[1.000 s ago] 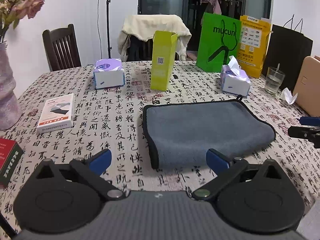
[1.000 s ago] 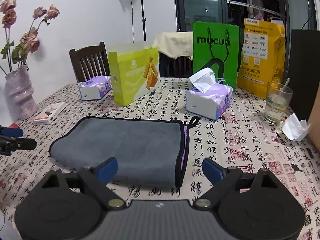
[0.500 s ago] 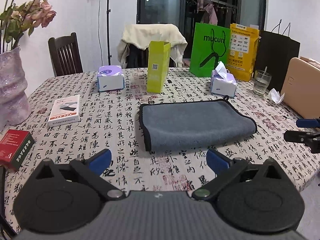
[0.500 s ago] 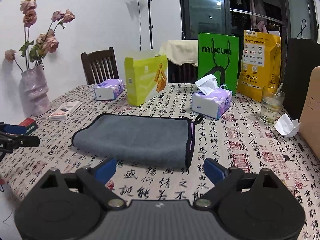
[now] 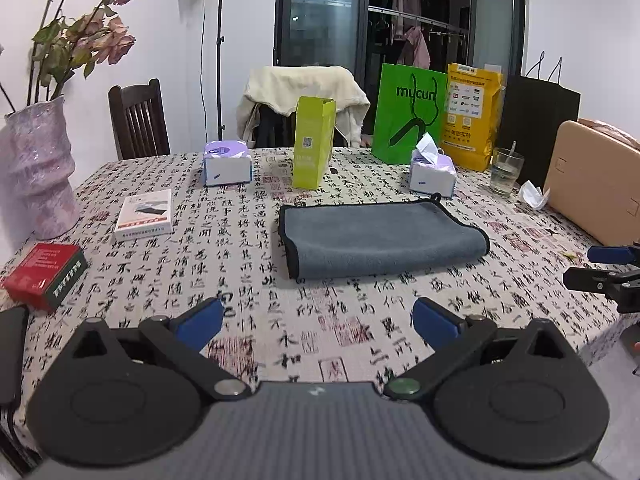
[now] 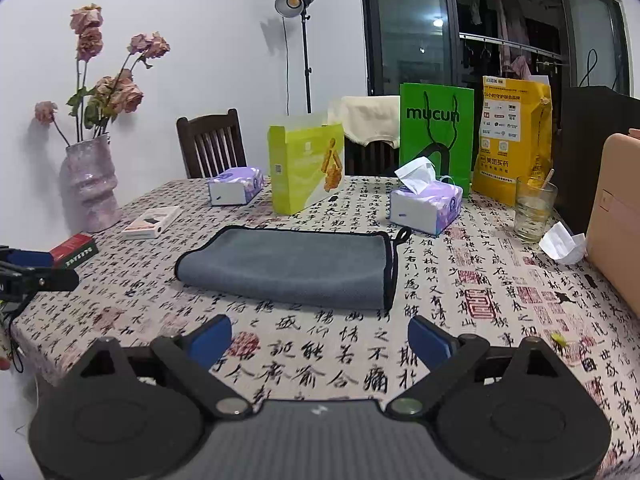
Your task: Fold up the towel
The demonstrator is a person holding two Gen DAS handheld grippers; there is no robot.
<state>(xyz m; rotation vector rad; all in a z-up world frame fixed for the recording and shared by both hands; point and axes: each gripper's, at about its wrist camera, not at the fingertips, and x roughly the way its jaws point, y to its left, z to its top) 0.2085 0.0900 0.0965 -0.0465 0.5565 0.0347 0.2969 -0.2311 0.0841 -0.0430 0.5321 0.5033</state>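
Fingers of left gripper [image 5: 318, 320]: spread wide, holding nothing, above the patterned tablecloth [image 5: 248, 240]. Fingers of right gripper [image 6: 319, 338]: likewise wide apart, empty. Towel [image 5: 380, 236]: grey, black-edged, folded, lying flat ahead of both pairs of fingers, apart from them; from the right gripper its hanging loop [image 6: 402, 236] sits at the far right corner. Beyond the towel: two tissue boxes [image 5: 432, 174], yellow-green carton [image 5: 312, 142], green bag [image 5: 408, 114]. Left of the left fingers: red box [image 5: 44, 274], white box [image 5: 144, 214], vase [image 5: 38, 168].
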